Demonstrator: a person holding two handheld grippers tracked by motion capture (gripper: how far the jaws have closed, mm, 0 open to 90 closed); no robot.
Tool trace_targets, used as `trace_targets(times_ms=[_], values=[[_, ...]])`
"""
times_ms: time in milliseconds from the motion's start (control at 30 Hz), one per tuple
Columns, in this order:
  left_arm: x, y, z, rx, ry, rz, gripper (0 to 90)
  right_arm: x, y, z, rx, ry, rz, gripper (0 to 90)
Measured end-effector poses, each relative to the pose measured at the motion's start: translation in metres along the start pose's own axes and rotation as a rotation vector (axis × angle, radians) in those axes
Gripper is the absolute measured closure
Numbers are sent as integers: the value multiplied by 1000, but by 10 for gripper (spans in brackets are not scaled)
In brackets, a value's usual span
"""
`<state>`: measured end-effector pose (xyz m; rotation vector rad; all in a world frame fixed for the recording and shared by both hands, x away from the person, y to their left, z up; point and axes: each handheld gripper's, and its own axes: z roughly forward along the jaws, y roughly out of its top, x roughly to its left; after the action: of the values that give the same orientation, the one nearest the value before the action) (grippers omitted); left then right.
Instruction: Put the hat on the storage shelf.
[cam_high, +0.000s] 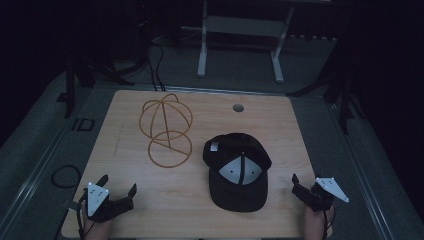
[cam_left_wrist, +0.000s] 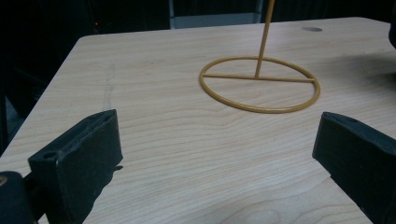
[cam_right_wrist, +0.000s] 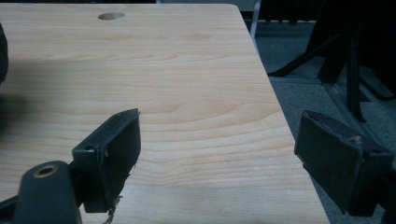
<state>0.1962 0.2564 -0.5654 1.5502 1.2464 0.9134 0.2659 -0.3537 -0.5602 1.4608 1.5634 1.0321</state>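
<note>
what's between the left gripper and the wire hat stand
Nothing: bare wooden table runs from the open left gripper to the wire hat stand, as the left gripper view shows.

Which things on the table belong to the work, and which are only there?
For the work:
black cap, lying upside down
gold wire hat stand
left gripper, open
right gripper, open

Only there:
round hole in the table
</note>
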Motion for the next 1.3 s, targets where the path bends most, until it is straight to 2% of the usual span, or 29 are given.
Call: trace_targets(times_ms=[133, 167, 200, 233, 267, 333, 433, 500, 567, 600, 700, 767, 800, 1067, 1133, 1200, 1233, 1267, 1300], values=[[2, 0, 0, 0, -4, -21, 17, -1, 1, 1, 14, 23, -10, 143], [3, 0, 0, -2, -11, -19, 17, -1, 4, 0, 21, 32, -32, 143], [3, 0, 0, -13, -18, -3, 17, -2, 6, -2, 21, 34, -25, 143], [3, 0, 0, -13, -18, -3, 17, -2, 9, -3, 24, 44, -9, 142], [1, 0, 0, -10, -25, 19, 17, -3, 12, -6, 22, 58, 2, 141], [0, 0, 1, -9, -35, 23, 17, -2, 21, -11, 21, 77, -5, 138], [0, 0, 0, -10, -40, 18, 17, 0, 32, -18, 18, 95, -15, 132], [1, -1, 1, -2, -49, 16, 17, 3, 50, -27, -2, 118, -27, 131], [1, -1, 0, -2, -50, 13, 17, 5, 56, -30, -9, 128, -42, 129], [1, -1, 0, 0, -53, 11, 17, 10, 68, -34, -9, 158, -61, 127], [0, 0, 0, -1, -55, 10, 17, 20, 85, -38, -13, 221, -84, 126], [0, 0, 0, -2, -53, 8, 17, 23, 90, -39, -9, 227, -97, 126], [1, 0, 0, 2, -59, 7, 17, 31, 98, -39, -10, 247, -115, 126], [-1, -1, 1, 15, -73, 19, 17, 64, 122, -32, 0, 362, -154, 116], [-1, -1, 1, 14, -77, 11, 17, 71, 125, -30, -5, 411, -156, 115], [0, -1, 1, 14, -76, 8, 17, 80, 127, -26, 8, 399, -196, 116], [0, -1, 1, 14, -76, 8, 17, 80, 127, -26, 8, 399, -196, 116], [0, -1, 1, 15, -77, 9, 17, 89, 128, -23, 14, 388, -229, 121], [0, -1, 1, 15, -77, 9, 17, 93, 128, -21, 22, 394, -237, 127]])
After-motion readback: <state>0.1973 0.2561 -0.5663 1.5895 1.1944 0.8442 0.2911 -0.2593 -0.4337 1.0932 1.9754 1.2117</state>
